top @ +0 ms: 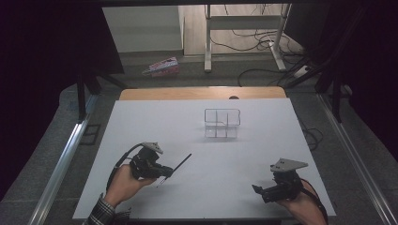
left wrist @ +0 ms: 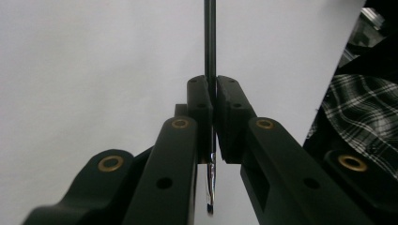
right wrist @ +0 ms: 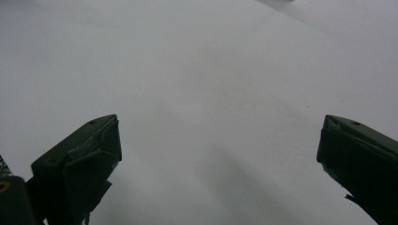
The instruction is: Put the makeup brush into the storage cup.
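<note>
Left gripper (top: 165, 170): black body, grey three-cornered top plate, looping black cable | jaws black with brass-ringed holes | right gripper (top: 257, 190): same black build, grey plate | plaid sleeve (top: 99, 213) at 7 o'clock.

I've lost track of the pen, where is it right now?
The pen is clamped in the left hand-held gripper at the near left of the white table, its far end aimed toward the clear organizer.

White-topped desk (top: 141, 136) with a bare wooden strip (top: 202, 93) along its far edge. Beyond the desk, on grey floor: a pink-and-white printed packet (top: 163, 67), a white metal stand frame (top: 244, 28), and tangled black cables (top: 263, 44).
</note>
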Demonstrator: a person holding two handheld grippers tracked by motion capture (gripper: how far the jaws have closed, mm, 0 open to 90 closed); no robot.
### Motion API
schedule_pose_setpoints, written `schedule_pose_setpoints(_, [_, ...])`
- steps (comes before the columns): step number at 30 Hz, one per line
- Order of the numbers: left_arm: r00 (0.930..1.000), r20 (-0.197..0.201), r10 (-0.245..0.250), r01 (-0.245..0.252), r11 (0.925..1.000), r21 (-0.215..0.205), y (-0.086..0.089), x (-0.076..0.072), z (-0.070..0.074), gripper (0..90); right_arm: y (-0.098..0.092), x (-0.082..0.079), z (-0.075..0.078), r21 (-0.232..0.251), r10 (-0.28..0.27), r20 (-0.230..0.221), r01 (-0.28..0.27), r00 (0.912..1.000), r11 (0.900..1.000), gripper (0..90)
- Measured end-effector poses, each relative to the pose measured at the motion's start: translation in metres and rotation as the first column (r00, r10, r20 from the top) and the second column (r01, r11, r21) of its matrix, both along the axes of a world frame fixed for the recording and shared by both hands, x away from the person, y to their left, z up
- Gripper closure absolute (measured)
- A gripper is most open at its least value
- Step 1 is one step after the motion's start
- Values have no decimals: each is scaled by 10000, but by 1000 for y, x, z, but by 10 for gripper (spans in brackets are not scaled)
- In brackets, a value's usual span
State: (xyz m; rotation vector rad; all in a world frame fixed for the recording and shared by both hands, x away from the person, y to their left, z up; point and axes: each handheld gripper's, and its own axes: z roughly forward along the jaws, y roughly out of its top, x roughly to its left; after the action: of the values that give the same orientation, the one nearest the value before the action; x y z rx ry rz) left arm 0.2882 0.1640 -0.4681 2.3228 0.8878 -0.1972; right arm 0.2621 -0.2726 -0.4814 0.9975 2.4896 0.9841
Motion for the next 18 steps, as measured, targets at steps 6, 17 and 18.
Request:
schedule_pose_setpoints(6, [9997,-2,-255,255,9994,-235,-7,-1,1,861,2,-1,1,23,1,76,-1,10000,10000,0])
schedule_pose_setpoints(17, [9970,-125,-762,754,9954,-589,-19,0,2,861,10,-3,4,-220,452,367,-444,9983,9988,39])
schedule_pose_setpoints(18, [9968,-142,-792,782,9952,-580,-21,0,2,860,11,-4,5,-270,500,423,-489,9979,9984,49])
